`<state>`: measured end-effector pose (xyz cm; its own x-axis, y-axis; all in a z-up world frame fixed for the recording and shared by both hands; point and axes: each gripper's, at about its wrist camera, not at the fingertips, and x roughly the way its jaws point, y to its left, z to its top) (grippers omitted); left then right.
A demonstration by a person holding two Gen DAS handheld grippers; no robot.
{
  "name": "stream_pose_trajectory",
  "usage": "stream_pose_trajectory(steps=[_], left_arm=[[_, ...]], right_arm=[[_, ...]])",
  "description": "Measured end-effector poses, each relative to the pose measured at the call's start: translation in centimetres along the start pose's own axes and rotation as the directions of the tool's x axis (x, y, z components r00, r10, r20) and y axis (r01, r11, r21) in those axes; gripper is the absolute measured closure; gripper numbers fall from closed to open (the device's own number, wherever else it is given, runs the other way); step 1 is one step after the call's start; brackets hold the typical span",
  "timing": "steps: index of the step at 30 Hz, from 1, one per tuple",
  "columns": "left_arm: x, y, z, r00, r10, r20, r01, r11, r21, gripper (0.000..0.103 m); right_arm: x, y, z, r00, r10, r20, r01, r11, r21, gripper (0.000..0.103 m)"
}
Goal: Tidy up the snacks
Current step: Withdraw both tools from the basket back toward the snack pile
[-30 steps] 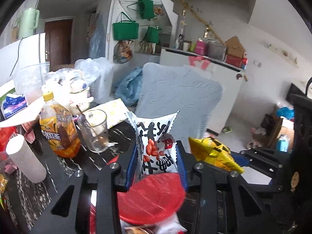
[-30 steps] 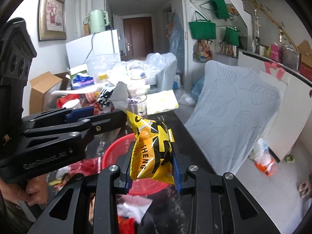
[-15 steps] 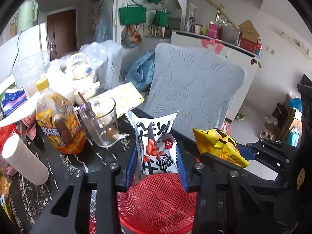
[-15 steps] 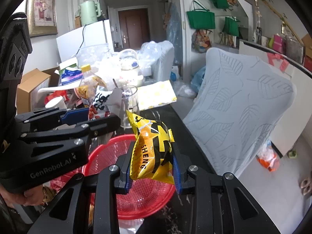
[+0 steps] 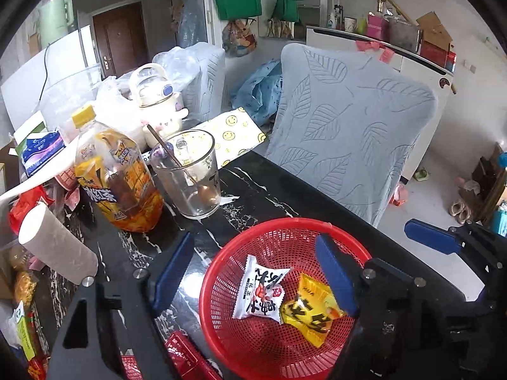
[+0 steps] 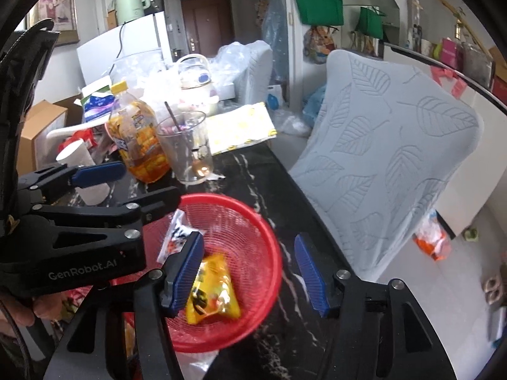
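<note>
A red mesh basket [image 5: 272, 234] sits on the dark marble table and also shows in the right wrist view [image 6: 263, 237]. In it lie a white peanut snack packet [image 5: 261, 289] and a yellow snack packet [image 5: 312, 315]; both show in the right wrist view, the white one [image 6: 177, 232] and the yellow one [image 6: 212, 294]. My left gripper [image 5: 256, 272] is open and empty above the basket. My right gripper [image 6: 252, 272] is open and empty above the basket's right side; it shows at the right edge of the left wrist view [image 5: 443, 243].
Behind the basket stand a glass cup with a spoon [image 5: 187, 174], an orange drink bottle [image 5: 117, 177] and a white paper roll [image 5: 54, 243]. A grey leaf-pattern chair [image 5: 345, 136] stands at the table's right edge. More red packets [image 5: 187, 357] lie at the front.
Both grippers opened and dropped their packets; the white and yellow packets now lie in the red basket. Both views tilted further down over the basket.
</note>
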<state>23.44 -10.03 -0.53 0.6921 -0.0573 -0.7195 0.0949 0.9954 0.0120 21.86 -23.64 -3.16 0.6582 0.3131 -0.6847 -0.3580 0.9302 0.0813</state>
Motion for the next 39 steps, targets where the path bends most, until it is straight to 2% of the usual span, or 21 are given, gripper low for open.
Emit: stream_pose_trajectory(steps=[7, 20, 29, 39], left_arm=[[-2.4, -0.3, -0.1, 1.0, -0.006, 0.03, 0.006, 1.0, 0.003, 0.025], [-11.5, -0.3, -0.6, 0.987, -0.021, 0.159, 0.021, 1.0, 0.001, 0.025], [-16.8, -0.3, -2.9, 0.975, -0.028, 0.218, 0.028, 1.0, 0.003, 0.025], [-19.8, 0.0, -7.0, 0.972, -0.043, 0.231, 0.042, 0.999, 0.007, 0.025]], right_arm=[[-1.6, 0.1, -0.1, 1.0, 0.0, 0.026, 0.0, 1.0, -0.002, 0.043], [-9.0, 1.8, 0.4, 0.989, -0.01, 0.149, 0.015, 1.0, -0.026, 0.043], [-13.8, 3.6, -1.0, 0.977, -0.023, 0.211, 0.037, 0.997, -0.067, 0.043], [-15.9, 5.4, -4.1, 0.981, 0.001, 0.196, 0.012, 0.998, -0.065, 0.043]])
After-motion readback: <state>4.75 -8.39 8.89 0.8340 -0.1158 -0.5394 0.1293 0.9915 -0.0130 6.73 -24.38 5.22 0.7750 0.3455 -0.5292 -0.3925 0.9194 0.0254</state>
